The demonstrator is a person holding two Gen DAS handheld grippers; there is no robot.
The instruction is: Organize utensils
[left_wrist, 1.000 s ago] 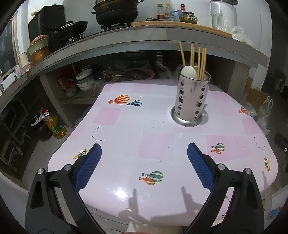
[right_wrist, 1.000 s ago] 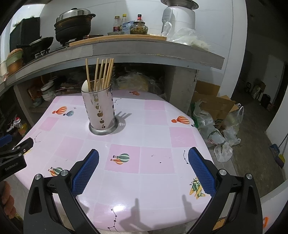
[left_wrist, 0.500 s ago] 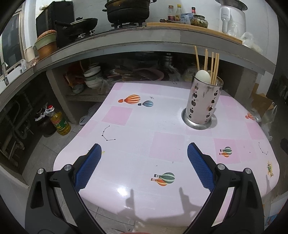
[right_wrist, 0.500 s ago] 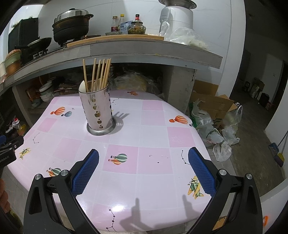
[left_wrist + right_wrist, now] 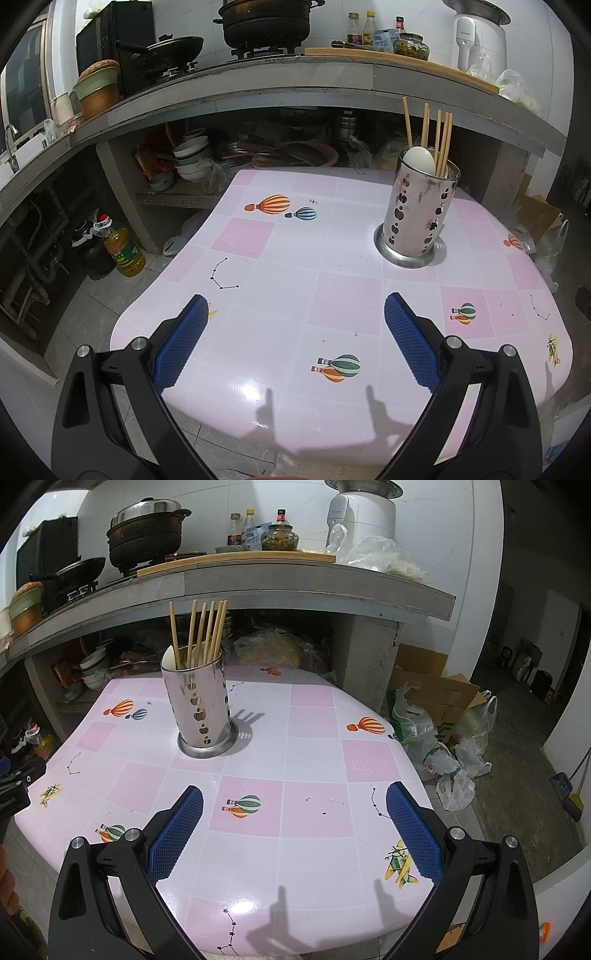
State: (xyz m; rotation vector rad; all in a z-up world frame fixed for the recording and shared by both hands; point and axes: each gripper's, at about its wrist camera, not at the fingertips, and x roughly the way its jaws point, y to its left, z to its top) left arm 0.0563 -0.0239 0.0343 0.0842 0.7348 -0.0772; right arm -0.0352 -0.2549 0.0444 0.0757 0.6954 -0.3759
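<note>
The pink-and-white checked table (image 5: 332, 302) fills the middle of both my views, its balloon prints scattered across it, and behind it a grey concrete counter (image 5: 295, 579) runs along the top of the frame. On the table stands the perforated steel utensil holder (image 5: 419, 218), at the centre right of my left view and the centre left of my right view (image 5: 201, 709), upright on its round base. Wooden chopsticks (image 5: 199, 631) and a white spoon (image 5: 419, 160) stand inside it. My left gripper (image 5: 295, 343) hovers low in the frame with jaws spread wide, holding nothing. My right gripper (image 5: 295, 827) is the same: wide, empty, above the table's near edge.
</note>
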